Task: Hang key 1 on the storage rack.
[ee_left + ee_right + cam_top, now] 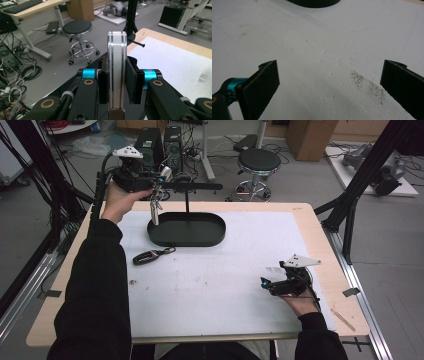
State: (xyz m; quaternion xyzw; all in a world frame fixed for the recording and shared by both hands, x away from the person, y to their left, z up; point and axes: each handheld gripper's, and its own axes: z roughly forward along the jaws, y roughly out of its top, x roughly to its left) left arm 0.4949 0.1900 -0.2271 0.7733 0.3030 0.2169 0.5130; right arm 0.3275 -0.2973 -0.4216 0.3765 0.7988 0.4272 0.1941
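The silver key fob (pixel 116 75) — glossy, flat, edged with dark stripes — is clamped upright between the left gripper (pixel 157 182)'s jaws, held above the rear left of the white mat (pixel 215 275) just by the black oval tray (pixel 186 229) with its T-shaped stand (pixel 189 186). A second dark key fob (pixel 150 255) lies flat on the speckled mat near the tray — the right gripper (pixel 329 85) rests low over the mat, jaws spread wide and empty. Beyond the pale wooden table (pixel 325 255) is a grey floor with a round black stool (pixel 257 162) and tangled cables.
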